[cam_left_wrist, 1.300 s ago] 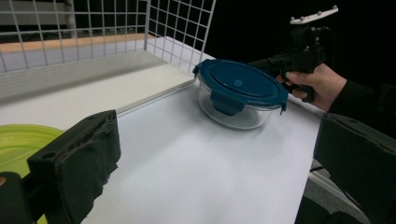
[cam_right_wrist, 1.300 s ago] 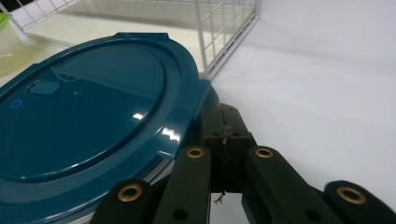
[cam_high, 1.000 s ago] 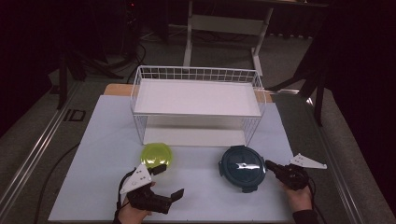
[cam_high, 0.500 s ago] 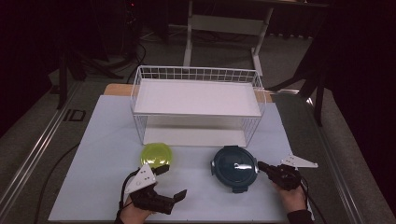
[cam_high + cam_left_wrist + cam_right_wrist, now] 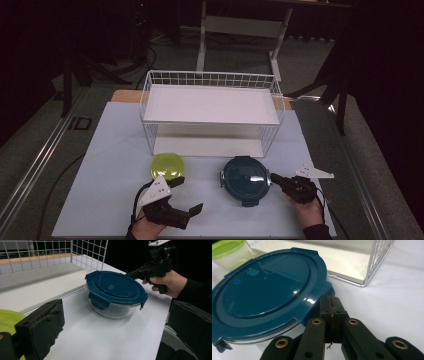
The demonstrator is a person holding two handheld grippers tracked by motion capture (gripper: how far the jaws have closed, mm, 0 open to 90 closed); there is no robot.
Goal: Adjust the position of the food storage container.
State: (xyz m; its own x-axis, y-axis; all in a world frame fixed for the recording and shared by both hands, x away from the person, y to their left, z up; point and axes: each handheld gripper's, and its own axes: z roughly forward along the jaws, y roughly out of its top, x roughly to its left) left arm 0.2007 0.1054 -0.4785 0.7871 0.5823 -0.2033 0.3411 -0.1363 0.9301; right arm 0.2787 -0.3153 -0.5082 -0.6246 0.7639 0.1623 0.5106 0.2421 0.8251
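Round glass container with dark blue clip lid (image 5: 246, 179) on white table (image 5: 110, 150), before wire shelf rack (image 5: 212, 112). We see right gripper (image 5: 276, 179) jaws together, tips against lid edge. Left gripper (image 5: 187, 196) jaws apart, empty, near lime-lidded tub (image 5: 168, 166). We judge: container not yet lifted or shelved.

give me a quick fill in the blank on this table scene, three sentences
1. The lid of the glass container beside the right gripper is dark ____.
2. The smaller container near the left gripper has a ____ lid.
3. The right gripper's jaws are ____, their tips at the blue lid's rim.
4. Behind both containers stands a white wire ____.

Missing words: blue; green; shut; rack
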